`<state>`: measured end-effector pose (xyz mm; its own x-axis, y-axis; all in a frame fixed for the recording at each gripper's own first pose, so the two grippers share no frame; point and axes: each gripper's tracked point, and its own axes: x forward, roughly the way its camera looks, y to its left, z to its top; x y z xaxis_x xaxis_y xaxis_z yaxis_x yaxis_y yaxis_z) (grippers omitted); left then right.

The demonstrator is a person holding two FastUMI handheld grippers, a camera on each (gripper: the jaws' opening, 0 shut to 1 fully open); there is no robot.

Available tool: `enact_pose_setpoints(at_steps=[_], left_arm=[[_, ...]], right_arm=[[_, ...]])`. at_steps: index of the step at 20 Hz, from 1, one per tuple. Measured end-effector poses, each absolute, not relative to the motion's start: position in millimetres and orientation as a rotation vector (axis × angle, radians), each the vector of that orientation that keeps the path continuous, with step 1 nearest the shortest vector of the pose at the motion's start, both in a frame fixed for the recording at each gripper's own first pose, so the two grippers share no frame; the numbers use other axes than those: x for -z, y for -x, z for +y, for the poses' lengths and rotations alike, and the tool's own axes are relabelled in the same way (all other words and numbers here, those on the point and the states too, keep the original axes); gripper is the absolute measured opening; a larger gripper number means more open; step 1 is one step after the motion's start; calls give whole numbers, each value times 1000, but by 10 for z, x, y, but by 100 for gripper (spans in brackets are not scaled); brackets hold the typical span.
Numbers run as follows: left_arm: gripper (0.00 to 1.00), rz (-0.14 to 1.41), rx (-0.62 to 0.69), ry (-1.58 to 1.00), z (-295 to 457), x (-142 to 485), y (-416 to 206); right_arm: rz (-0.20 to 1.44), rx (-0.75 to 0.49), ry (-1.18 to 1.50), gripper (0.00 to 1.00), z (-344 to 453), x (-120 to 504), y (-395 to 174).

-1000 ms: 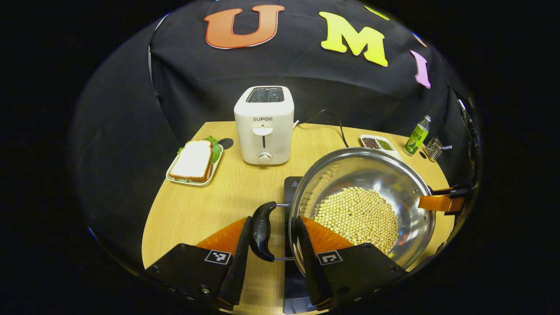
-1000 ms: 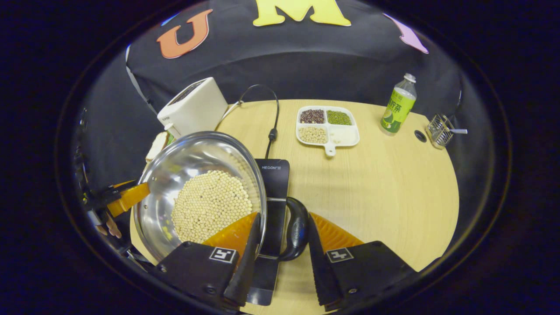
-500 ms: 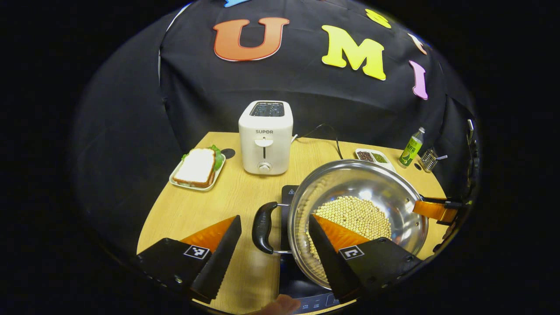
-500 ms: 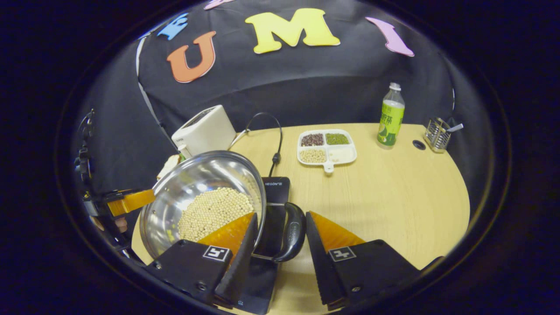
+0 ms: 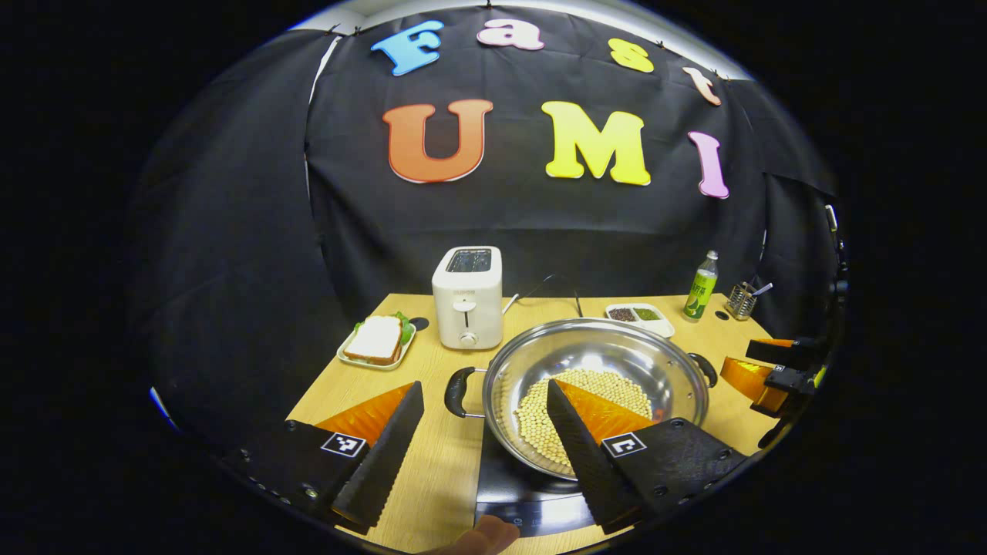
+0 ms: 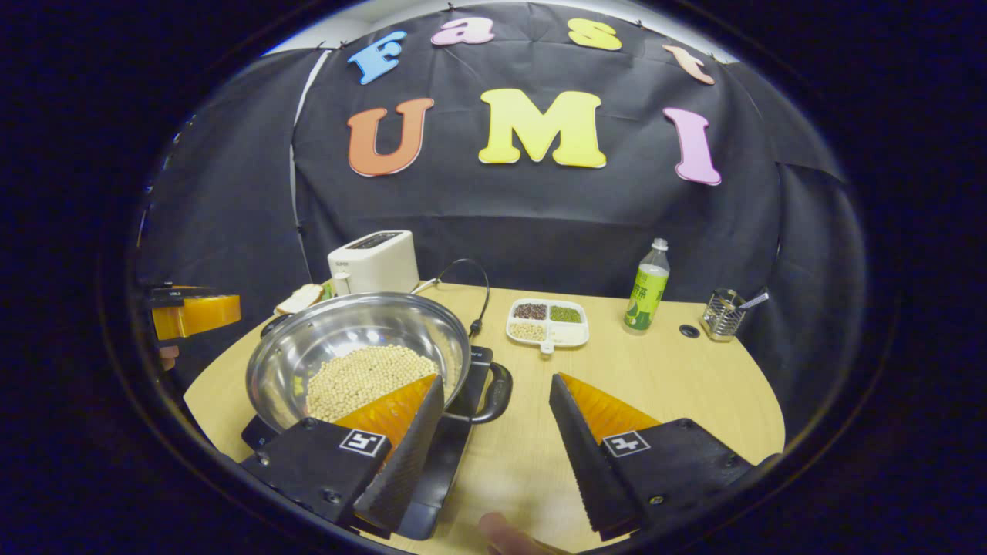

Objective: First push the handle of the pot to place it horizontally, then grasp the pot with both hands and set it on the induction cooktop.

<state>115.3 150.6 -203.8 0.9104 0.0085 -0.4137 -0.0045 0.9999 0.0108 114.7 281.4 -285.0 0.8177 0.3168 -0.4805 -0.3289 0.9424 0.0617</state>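
Note:
A steel pot (image 5: 601,347) holding pale beans (image 5: 536,416) rests on the black induction cooktop (image 5: 524,493). Its two black loop handles stick out level to either side. My left gripper (image 5: 484,385) stands open, drawn back from the pot's left handle (image 5: 460,391), which lies beyond the gap between its fingers. In the right gripper view the pot (image 6: 347,331) sits on the cooktop (image 6: 451,443), and my right gripper (image 6: 496,379) is open just short of the right handle (image 6: 493,393). Neither gripper touches the pot.
A white toaster (image 5: 466,297) and a plate with a sandwich (image 5: 378,343) stand at the back left. A divided tray of beans (image 6: 547,324), a green bottle (image 6: 648,289) and a wire holder (image 6: 723,314) sit at the back right. A cable (image 6: 463,270) runs behind the cooktop.
Both grippers opened, let go of the pot's handles and pulled back and up. The pot came down level onto the cooktop.

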Motion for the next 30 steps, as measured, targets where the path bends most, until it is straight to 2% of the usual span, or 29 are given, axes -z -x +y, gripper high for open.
enact_pose_setpoints(at_steps=[8, 10, 13, 19, 24, 29, 30], left_arm=[[95, 276, 31, 22, 974, 1397, -587], [94, 218, 49, 33, 789, 1175, -445], [95, 154, 53, 20, 618, 907, -221], [94, 96, 38, 63, 376, 635, 258], [95, 44, 25, 101, 361, 492, 655], [95, 14, -55, 86, 538, 498, 1021], [95, -5, -70, 88, 547, 495, 1081]], right_arm=[[377, -307, -83, 87, 1992, 2202, -522], [327, -289, -104, 98, 1743, 1964, -431], [276, -273, -134, 96, 1471, 1652, -244], [150, -242, -66, 96, 1045, 1186, 174], [111, -224, -86, 96, 765, 971, 610], [46, -164, -77, 95, 525, 807, 806], [45, -165, -75, 99, 529, 812, 859]])
